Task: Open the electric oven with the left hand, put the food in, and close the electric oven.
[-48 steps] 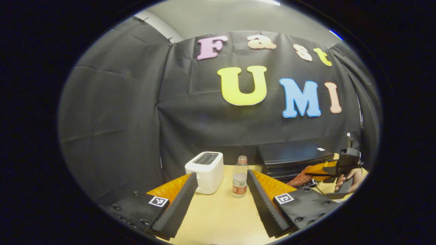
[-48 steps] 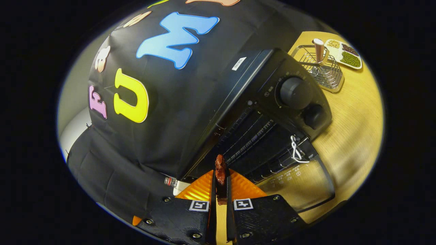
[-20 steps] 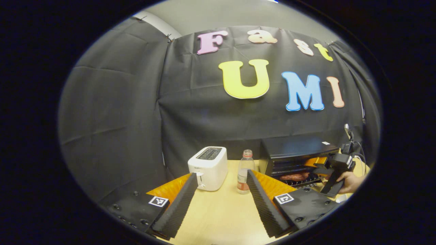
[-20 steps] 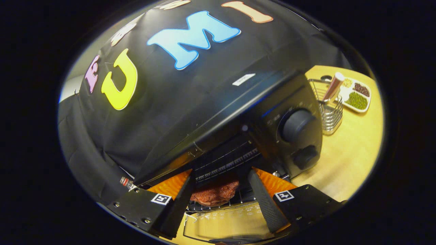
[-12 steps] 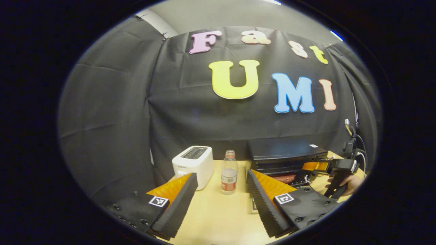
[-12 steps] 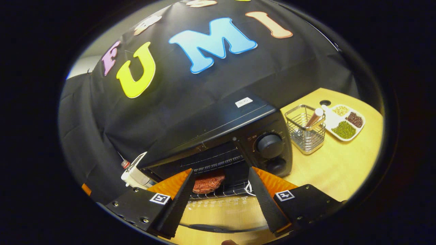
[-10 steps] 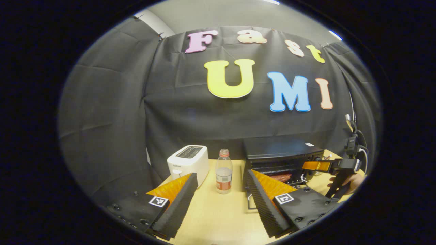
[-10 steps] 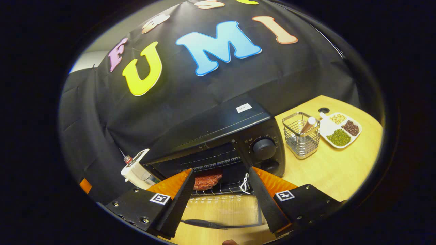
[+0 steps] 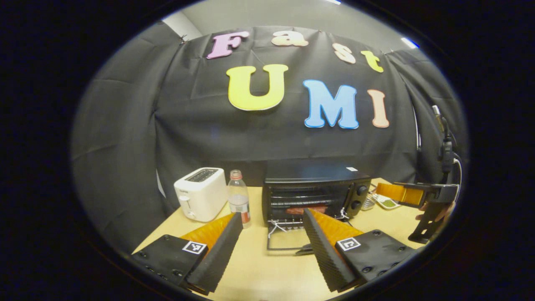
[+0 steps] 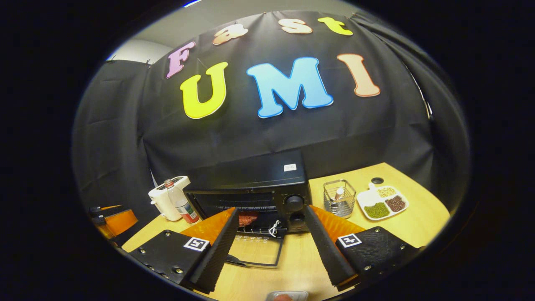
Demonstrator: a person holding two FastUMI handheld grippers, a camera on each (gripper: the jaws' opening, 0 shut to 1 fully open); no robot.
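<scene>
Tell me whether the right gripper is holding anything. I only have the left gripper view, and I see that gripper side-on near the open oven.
Observer: In the right gripper view, the right gripper is open, with nothing between its fingers.
Operator: What stands right of the oven? It's partly hidden for me.
Observer: A wire basket with a utensil standing in it, beside the oven.
Operator: And past that?
Observer: A white divided plate holding green, dark and pale grains in separate sections.
</scene>
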